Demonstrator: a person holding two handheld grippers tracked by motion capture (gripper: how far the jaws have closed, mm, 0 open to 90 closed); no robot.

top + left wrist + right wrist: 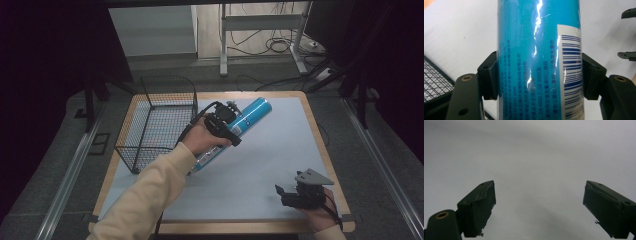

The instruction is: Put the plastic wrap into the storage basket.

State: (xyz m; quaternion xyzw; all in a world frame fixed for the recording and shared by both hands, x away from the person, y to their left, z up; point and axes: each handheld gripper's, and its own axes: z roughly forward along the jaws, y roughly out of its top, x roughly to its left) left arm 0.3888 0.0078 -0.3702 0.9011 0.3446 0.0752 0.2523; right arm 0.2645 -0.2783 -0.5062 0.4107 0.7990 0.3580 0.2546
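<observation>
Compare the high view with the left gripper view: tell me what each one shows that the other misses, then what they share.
High view alone: the whole wire basket beside the tube, the sleeve, the table edge, and the right claw open near the front corner.

Left gripper view alone: the barcode and fine print on the tube, and both pads pressing its sides.

Shared: the blue tube held in the left claw, the grey mat, and some basket mesh.

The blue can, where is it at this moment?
In the high view the blue can is near the table's middle, clamped in the left hand-held gripper, just right of the wire basket.
</observation>
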